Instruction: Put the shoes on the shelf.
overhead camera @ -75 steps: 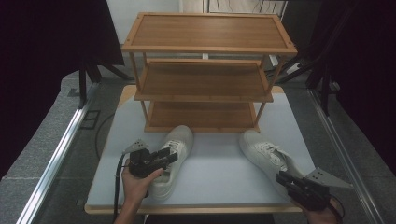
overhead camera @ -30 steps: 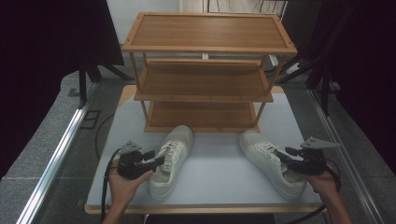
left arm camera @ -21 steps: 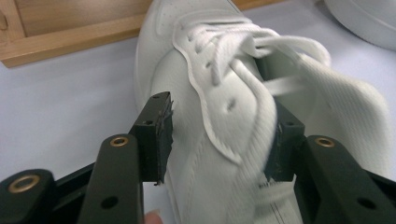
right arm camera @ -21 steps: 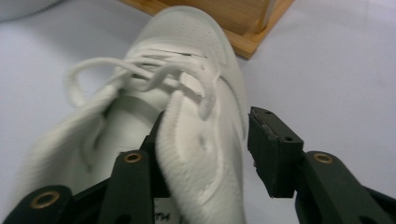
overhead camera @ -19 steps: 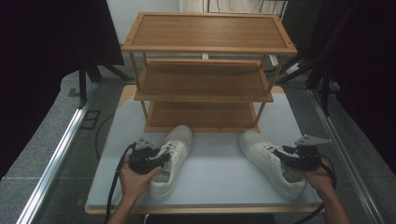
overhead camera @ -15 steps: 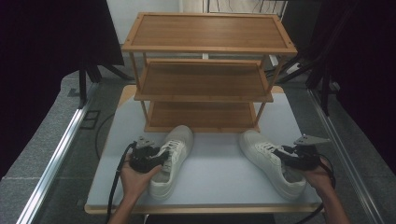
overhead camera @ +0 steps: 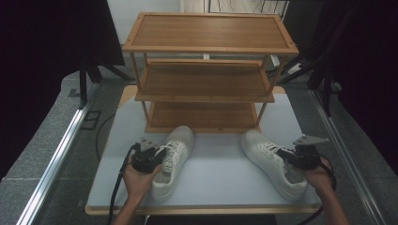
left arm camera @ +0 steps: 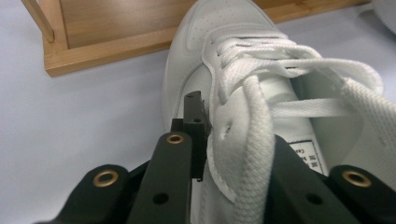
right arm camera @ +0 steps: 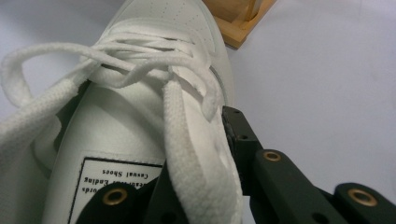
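My left hand [overhead camera: 139, 174] comes up from the near edge of the table [overhead camera: 220, 173], forearm angled a little inward, fingers wrapped round the body of the left gripper [overhead camera: 157, 159], which lies nearly level and points across toward the left shoe [overhead camera: 172, 159]. Its jaws have just been closing, and in the left gripper view they now pinch the side wall of that shoe beside the eyelets: one black jaw sits on the outside of the upper, the other is inside the opening, behind a thick flat lace [left arm camera: 254, 140] that drapes over it. My right hand [overhead camera: 319, 174] mirrors this from the other side, wrist bent inward, holding the right gripper [overhead camera: 284, 157] level against the right shoe [overhead camera: 274, 161]. Those jaws have also just been closing, and they clamp the shoe's wall by the lace holes, one jaw outside, one under the laces within.

Both shoes are white low sneakers with a smooth, faintly shiny upper, small perforations over the rounded toe and woven cotton laces [right arm camera: 187, 140] lying loose in loops. A printed label [right arm camera: 116, 179] shows on the insole of the right shoe, just by my inner jaw. Both toes point away from me, toward the foot of the shoe rack [overhead camera: 206, 79], which stands just beyond my jaw tips: three stepped shelves of warm, fine-grained bamboo on slim posts. The tabletop under everything is matt pale grey with a wooden edge.
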